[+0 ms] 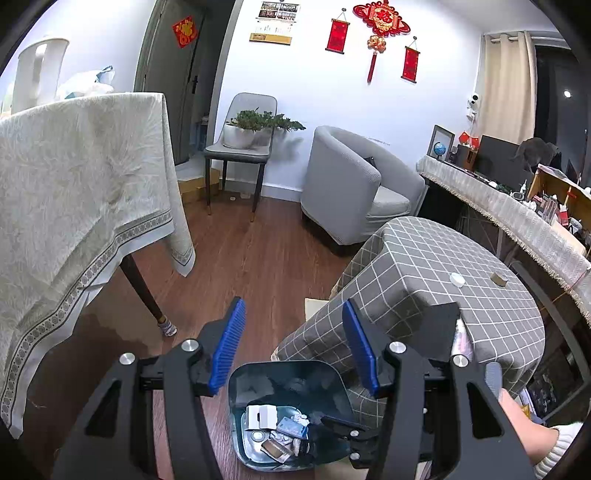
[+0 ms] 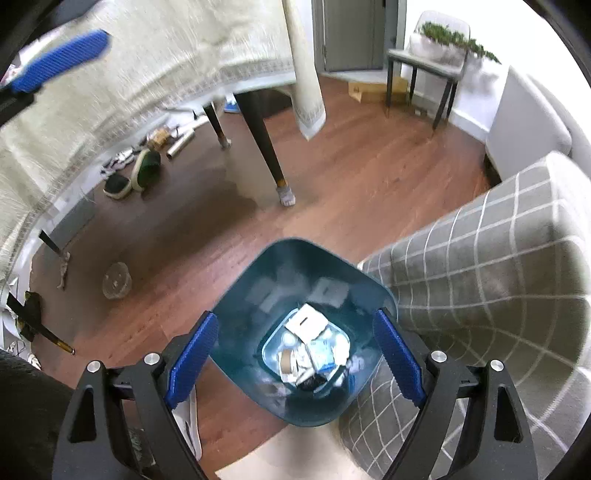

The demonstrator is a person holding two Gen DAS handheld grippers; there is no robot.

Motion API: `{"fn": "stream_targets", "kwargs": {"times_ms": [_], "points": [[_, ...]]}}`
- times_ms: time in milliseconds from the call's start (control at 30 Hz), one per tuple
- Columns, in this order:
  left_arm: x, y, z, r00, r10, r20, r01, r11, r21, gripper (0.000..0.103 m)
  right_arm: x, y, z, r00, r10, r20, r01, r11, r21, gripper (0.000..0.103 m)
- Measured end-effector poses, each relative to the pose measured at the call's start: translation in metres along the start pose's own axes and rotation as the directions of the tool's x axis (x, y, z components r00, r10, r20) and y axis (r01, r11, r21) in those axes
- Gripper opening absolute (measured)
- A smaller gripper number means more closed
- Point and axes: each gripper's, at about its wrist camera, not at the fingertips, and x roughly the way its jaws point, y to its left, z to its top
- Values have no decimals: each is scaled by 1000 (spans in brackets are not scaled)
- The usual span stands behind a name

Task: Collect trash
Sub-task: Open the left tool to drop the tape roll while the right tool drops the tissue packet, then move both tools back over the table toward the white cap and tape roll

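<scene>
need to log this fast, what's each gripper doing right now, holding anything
left gripper: open, holding nothing.
right gripper: open, holding nothing, above the bin.

I counted one bin (image 2: pixel 258 295) on the floor, with a heap of trash (image 2: pixel 310 350) in it too jumbled for me to number. Two small items sat on the checked table (image 1: pixel 424 258): one white cap (image 1: pixel 457 279) and one tan block (image 1: pixel 499 278). I saw one chair (image 1: pixel 243 147) bearing one potted plant (image 1: pixel 255 127), one armchair (image 1: pixel 351 184), and two red scrolls (image 1: pixel 337 36) flanking one knot ornament (image 1: pixel 380 18). Two slippers (image 2: pixel 133 173) lay under the big table (image 2: pixel 129 74).
</scene>
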Motion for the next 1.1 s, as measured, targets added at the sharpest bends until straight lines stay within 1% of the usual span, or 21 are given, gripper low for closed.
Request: {"fn": "stream_targets", "kwargs": {"times_ms": [133,233,300,467,600,1100], "points": [[-2,-6,4,1000,1,13,-1,1000,2,57,-26,-2,3,998,7,61,-6,1000,-5,87],[-2,-10,9,1000,-19,19,19,1000,-18,57,-42,-9,5,994,14,106,-13,1000,-4,87],[-2,-15,11,999,-22,25,22,1000,-15,57,-54,-15,3,991,10,135,-10,1000,-1,87],[3,-31,15,999,-22,25,22,1000,1,58,-75,-33,-3,982,-9,187,5,1000,22,87],[13,-51,16,999,-37,15,37,999,17,60,-93,-49,-10,975,-33,221,25,999,39,87],[47,-113,10,997,-79,-22,80,994,79,72,-134,-109,-49,960,-127,249,96,987,130,87]]}}
